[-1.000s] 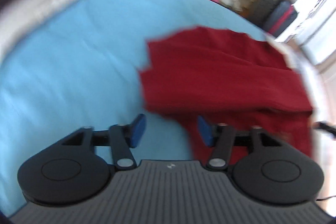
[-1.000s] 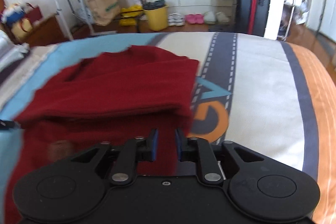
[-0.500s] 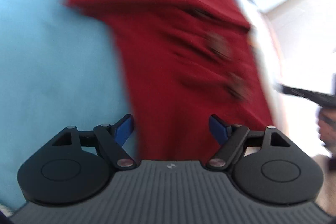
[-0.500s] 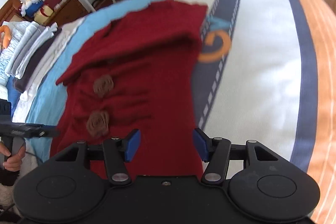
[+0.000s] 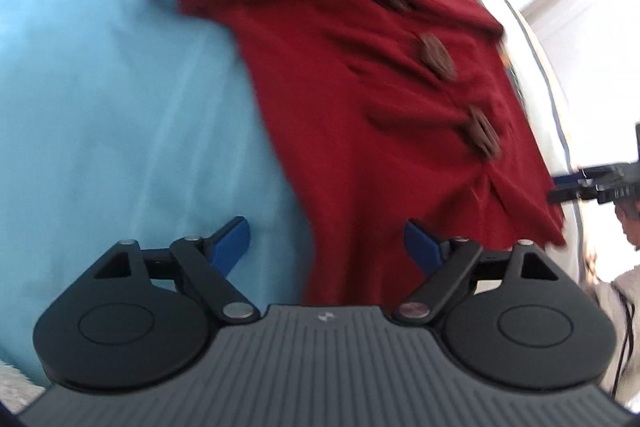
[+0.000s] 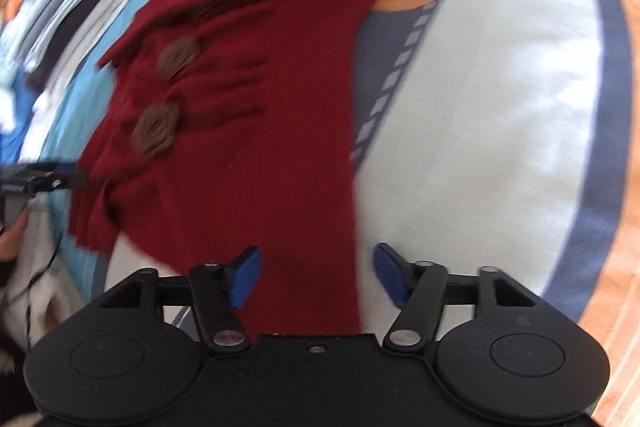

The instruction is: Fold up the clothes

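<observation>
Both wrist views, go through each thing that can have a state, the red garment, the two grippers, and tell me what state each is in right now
Red garment: lying on the bed, top part folded down over itself, lower part spread flat, held by neither gripper.
Brown rosettes: face up on the garment's front, uncovered.
Left gripper: open, empty, over the garment's near edge.
Right gripper: open, empty, over the garment's near edge.

Two wrist views, close above the bed, sharing the red garment [image 5: 360,99] from opposite sides.
</observation>
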Available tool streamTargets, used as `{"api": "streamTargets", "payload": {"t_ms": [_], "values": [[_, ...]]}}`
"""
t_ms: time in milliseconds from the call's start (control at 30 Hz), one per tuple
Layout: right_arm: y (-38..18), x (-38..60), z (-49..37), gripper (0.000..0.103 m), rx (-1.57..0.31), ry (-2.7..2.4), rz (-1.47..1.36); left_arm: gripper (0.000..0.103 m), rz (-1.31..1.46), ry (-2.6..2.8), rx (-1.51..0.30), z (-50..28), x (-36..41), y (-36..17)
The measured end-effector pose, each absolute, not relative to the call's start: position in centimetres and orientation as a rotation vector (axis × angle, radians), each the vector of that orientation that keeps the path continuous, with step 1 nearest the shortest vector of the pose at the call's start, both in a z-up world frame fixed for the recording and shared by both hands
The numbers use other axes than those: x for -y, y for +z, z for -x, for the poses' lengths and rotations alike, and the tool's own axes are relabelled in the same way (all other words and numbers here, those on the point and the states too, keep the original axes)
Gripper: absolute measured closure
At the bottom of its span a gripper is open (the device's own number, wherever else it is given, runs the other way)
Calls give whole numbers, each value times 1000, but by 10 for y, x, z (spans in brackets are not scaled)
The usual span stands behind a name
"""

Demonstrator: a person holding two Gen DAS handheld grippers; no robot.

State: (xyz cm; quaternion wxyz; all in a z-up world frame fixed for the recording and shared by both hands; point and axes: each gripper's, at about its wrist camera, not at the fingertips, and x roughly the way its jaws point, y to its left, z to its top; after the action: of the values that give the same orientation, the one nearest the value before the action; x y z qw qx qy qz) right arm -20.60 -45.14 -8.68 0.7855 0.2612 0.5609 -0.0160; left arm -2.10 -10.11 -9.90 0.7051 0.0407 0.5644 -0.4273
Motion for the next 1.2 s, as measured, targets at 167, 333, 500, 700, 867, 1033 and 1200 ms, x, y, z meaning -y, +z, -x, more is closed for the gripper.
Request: {"api": "streamTargets", "payload": {"t_ms": [167,333,500,700,867,1033,1200], "values": [[-93,443,201,70,-1200,10,-596,37,-132,-989,-1165,38,103,-91],[-87,443,194,92,-1150,-13,-616,84,-173,-1026,-1073,55,105,-82],[-53,442,200,93,-954,41,-664,86,-194,-1063,-980,69,106,-72],[4,464,173,93,-685,98,-672,86,-32,-1097,-847,23,130,-29],[37,504,106,91,-553,-22,-673,86,33,-963,-782,-64,161,-6],[2,535,65,50,-625,-241,-658,85,-86,-779,-780,-122,194,-48],[-55,534,83,50,-597,-251,-598,85,-38,-775,-871,-145,196,-95]]}}
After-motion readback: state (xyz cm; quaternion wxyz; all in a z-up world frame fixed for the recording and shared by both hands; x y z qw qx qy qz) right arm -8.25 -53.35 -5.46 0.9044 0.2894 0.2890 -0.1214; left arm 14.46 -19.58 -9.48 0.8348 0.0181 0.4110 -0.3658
